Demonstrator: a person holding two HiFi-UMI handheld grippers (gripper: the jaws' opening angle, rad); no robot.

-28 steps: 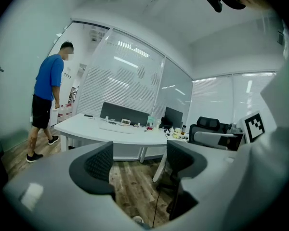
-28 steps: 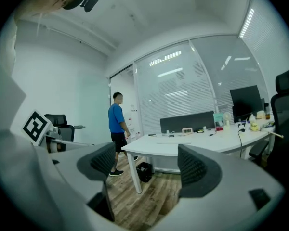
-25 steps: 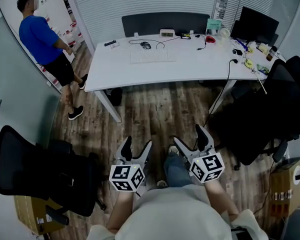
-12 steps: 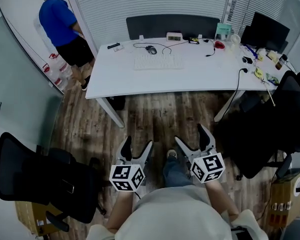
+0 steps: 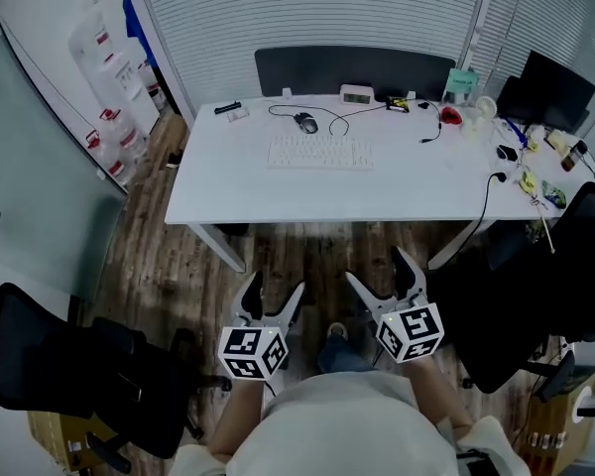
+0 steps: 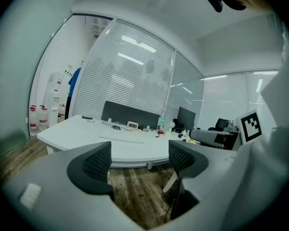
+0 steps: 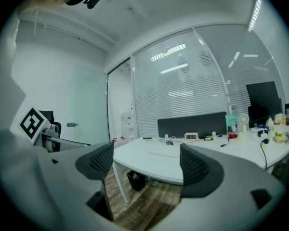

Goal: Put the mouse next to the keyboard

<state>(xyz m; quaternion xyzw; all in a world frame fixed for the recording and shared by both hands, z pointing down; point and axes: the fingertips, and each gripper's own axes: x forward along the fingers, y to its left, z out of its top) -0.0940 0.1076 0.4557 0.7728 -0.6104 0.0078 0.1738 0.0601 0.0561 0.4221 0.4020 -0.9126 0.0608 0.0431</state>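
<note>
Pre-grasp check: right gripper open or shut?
Open. The right gripper has its jaws well apart in its own view, with nothing between them; the white table shows beyond the gap.

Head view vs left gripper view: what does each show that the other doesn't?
Only the head view: both tools from above, the left hand-held gripper and the right hand-held gripper, held short of the table, and the black chair at lower left.
Only the left gripper view: its own jaws head-on, apart with nothing between them, plus the ceiling.
Both: the white table, with the keyboard, the mouse beyond its left part, and the monitor at the right.
</note>
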